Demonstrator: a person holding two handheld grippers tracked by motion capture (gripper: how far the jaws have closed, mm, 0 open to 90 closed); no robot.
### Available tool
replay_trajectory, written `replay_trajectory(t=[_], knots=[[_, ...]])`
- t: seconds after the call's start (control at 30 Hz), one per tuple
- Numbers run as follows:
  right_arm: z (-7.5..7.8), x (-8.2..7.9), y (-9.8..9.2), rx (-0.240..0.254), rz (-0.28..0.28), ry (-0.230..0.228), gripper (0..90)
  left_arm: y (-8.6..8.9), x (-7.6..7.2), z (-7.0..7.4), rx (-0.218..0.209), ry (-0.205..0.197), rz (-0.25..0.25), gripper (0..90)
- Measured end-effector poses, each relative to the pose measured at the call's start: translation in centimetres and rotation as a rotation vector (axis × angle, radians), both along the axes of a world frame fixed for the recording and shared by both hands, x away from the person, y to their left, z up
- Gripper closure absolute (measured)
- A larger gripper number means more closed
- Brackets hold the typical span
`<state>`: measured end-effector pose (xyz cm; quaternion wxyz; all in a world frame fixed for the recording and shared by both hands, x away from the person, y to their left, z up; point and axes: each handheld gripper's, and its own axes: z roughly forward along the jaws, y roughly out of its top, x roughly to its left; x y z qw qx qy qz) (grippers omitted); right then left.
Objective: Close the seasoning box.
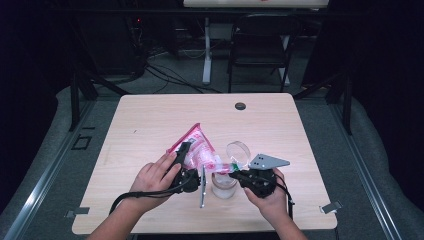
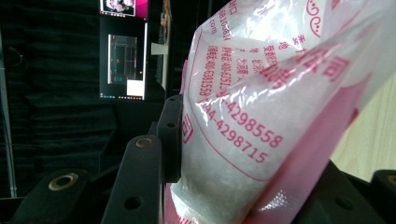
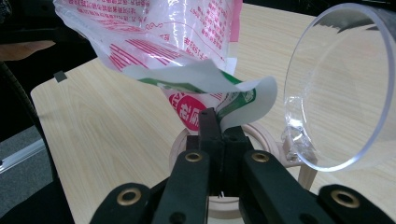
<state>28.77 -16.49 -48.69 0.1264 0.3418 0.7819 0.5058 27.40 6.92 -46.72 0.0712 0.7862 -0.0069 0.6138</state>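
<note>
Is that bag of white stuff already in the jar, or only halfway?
Done: the jar stands with its clear lid flipped open. In hand: the left gripper holds the bag tilted over it, the right gripper pinches its opened corner. Left: whether any has poured yet I cannot tell.

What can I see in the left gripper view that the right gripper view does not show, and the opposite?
Left gripper view: a lit monitor in the dark room, and the left tongs clamped around the bag's bulging white contents. Right gripper view: a jar with its clear hinged lid open, and the right tongs shut on the bag's torn corner. Both: the pink-printed plastic bag and the wooden table.
</note>
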Motion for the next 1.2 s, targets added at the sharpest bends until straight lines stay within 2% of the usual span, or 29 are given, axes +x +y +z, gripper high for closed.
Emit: replay_trajectory(t=[0.27,1.2], knots=[[0.03,-0.03,-0.01,0.004,-0.003,0.001,90.0,-0.09,0.03,0.11,0.014,-0.012,-0.004,63.9],[-0.01,-0.10,0.08,0.000,-0.001,0.003,90.0,-0.34,0.26,0.32,0.028,-0.003,0.000,65.0]])
